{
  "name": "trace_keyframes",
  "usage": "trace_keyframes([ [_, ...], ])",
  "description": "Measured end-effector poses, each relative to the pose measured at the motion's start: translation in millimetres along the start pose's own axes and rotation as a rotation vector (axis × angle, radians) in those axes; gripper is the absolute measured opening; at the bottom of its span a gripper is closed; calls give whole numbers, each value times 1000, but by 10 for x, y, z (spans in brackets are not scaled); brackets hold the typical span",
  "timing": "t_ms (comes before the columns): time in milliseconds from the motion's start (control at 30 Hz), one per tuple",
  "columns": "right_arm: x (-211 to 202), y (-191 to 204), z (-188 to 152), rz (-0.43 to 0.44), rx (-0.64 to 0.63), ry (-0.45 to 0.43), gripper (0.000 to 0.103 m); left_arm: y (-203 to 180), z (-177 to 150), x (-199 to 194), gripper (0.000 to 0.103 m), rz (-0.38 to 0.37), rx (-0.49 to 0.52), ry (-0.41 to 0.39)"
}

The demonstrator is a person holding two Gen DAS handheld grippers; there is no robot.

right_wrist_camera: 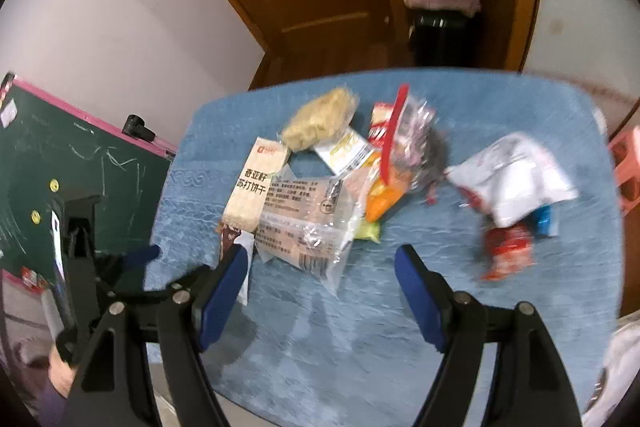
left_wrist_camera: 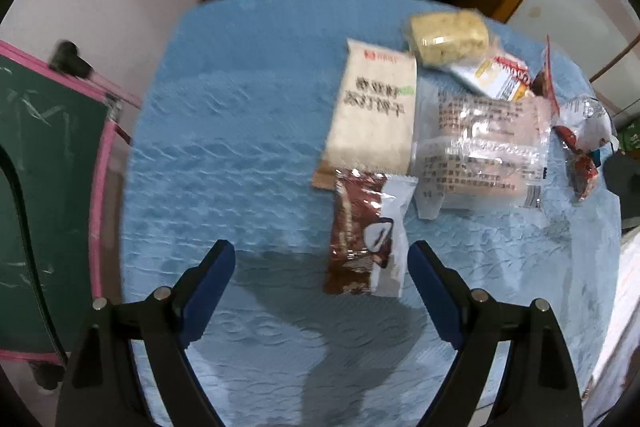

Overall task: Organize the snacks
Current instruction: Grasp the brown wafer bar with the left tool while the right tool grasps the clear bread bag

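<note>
Both my fingers stand open and empty; the brown-and-white snack packet lies just ahead between my left fingers on the surface.

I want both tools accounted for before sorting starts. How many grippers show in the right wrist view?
2. The right gripper fills the foreground, open over the blue cloth; the left gripper pokes in at the left edge, near the brown packet.

Left gripper and right gripper: both point steeply down, jaws wide apart, nothing gripped.
</note>
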State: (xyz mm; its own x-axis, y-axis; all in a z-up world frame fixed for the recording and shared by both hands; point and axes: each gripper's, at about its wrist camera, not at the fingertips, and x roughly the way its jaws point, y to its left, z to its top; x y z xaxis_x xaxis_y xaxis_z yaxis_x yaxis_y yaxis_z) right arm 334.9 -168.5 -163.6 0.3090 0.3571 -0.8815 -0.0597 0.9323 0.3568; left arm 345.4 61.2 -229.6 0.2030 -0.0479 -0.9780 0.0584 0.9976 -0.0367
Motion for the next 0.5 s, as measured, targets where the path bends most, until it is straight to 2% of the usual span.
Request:
trace_keyframes([
  [167,250,-35,83,6,8,17,76,-48,45,234,87,-36,0,42],
  [233,325,-50,119,20,15,23,74,-84,53,297,87,-38,9,47],
  [333,480,-60,166,38,17,51,65,-123,61,394,87,-51,13,61],
  [500,641,-68,193,36,24,72,63,-200,51,542,87,-59,16,73],
])
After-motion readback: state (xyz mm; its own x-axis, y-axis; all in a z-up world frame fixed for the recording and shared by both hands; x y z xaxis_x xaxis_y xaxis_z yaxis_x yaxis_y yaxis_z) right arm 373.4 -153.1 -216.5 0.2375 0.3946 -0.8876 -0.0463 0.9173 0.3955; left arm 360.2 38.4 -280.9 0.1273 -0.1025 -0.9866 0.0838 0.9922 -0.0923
